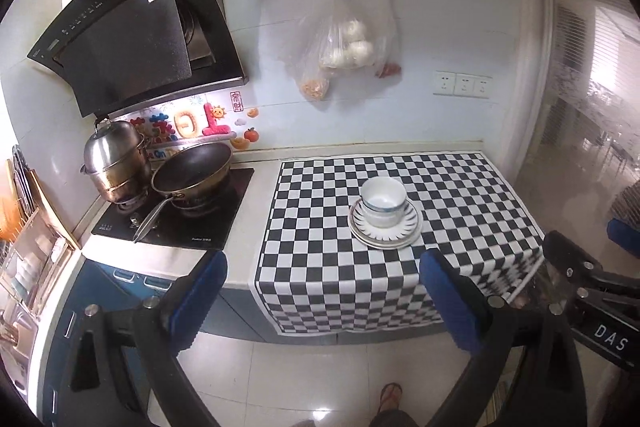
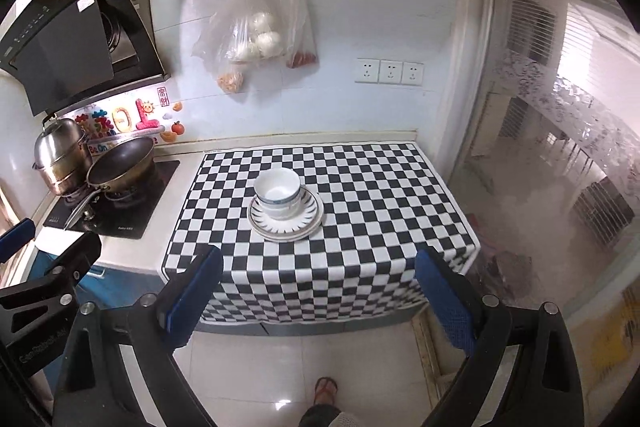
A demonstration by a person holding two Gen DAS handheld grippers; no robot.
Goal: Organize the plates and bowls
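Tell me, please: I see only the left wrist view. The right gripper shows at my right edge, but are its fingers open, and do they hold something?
Observer: In the right wrist view, the right gripper is open. Its two blue pads stand wide apart, with nothing between them.
Operator: Thank you. Does it touch anything?
Observer: No. Its fingertips are near the hanging front edge of the checkered cloth. The bowl on the plates lies further ahead, apart from both pads and a little left of centre.
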